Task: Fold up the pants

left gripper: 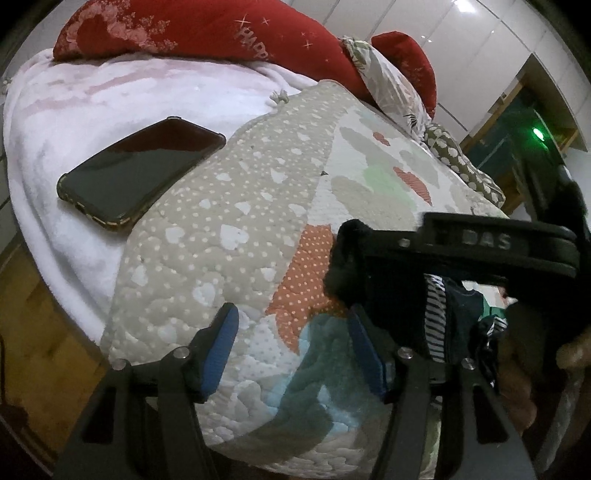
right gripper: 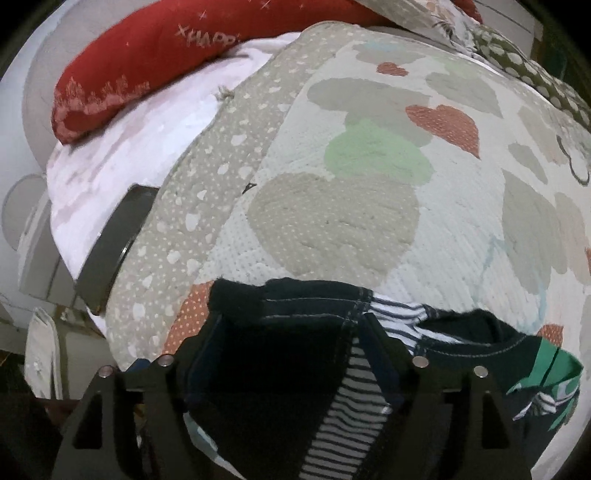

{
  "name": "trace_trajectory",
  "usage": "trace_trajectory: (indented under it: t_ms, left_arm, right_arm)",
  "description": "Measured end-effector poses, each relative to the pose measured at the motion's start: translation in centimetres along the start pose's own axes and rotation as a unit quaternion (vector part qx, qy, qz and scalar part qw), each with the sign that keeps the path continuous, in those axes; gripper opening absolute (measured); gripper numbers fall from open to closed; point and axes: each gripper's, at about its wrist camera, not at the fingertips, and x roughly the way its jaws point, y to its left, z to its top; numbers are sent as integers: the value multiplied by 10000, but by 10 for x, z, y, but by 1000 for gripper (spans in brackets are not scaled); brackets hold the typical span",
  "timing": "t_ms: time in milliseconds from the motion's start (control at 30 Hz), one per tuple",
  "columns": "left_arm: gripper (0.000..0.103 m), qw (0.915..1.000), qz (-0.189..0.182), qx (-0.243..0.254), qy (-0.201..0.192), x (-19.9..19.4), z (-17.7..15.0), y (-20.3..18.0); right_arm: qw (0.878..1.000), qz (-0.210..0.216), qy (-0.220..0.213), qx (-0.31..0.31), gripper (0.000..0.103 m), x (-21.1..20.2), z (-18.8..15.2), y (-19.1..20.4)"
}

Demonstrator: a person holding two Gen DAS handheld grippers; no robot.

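- Two sets of tongs working over a bed quilt (right gripper: 332, 221), with the fold looking barely started, judging by the bunched cloth.
- Holding the pants (right gripper: 280, 369) bunched between the fingers of the right tongs (right gripper: 291, 354), near the quilt's near edge; jaws spread fairly wide around the dark cloth and striped lining, fingers pressing on it from both sides, so apparently gripping a thick wad rather than a single layer.
- Hanging wide open over the quilt's near left corner with the left tongs (left gripper: 295, 350), blue pads (left gripper: 218, 354) apart and nothing between them.
- Showing in the left view the right tongs (left gripper: 480, 251) just beside, on the right, with the pants (left gripper: 439, 317) dangling under them.
- Lying mostly off the quilt, the garment: only its upper hem reaching onto the near edge, the rest drooping toward the cameras, and a green printed part (right gripper: 554, 373) trailing to the right.
- Resting on the white blanket (left gripper: 74, 122) beyond the quilt's left edge, a phone (left gripper: 140, 173); sitting along the far edge, a red pillow (left gripper: 207, 29); both well apart from the work.
- Calling next, probably, for the left tongs to take a free edge of the waistband or a leg.
- Needing then a pull apart to spread the garment flat on the quilt's middle before any crease.
- Risking otherwise a lumpy fold from the doubled cloth.
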Motion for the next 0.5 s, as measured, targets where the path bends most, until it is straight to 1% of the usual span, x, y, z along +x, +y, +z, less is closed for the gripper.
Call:
trace_trajectory:
  t_ms: [100,133,167,233,267,300,333,367,400,433,500]
  left_arm:
    - [69,9999,-99,0,-56,0,-2,0]
    - [70,9999,-126,-15,-70,0,-3,0]
    - [70,9999,-133,-37,-89,-1,-3,0]
    - [69,9998,-113,-33,-135,-2,-5,-1]
    - [60,9998,-94,-6,-166,-2,-5,-2]
    - [35,9998,-81,36,-188,-3,-6,-4]
    - [20,9998,-101,103,-136,-2,-6,-7]
    - [2,9998,-167,114,-46,1,-6,-8]
    - [0,9994,-323,48,85,4,-5,-8]
    - [0,9988,-470,-36,137,5,-6,-9]
    - [0,9983,-561,-23,148,4,-6,-14]
  right_arm:
    - [9992,-189,117,-322,82,9,5,15]
    - [9985,-245,204,-448,83,14,6,20]
    - [9968,-387,331,-616,83,20,7,27]
    - [9937,-620,432,-825,81,28,8,35]
    - [9921,-710,468,-927,71,30,8,39]
    - [9906,-758,479,-1038,52,30,8,42]
    - [9893,-793,460,-1132,47,27,7,44]
    - [9887,-844,441,-1155,36,26,7,44]
    - [9882,-888,414,-1174,31,22,5,42]
    - [9883,-876,378,-1193,29,18,4,40]
    - [9912,-718,246,-1084,27,6,2,31]
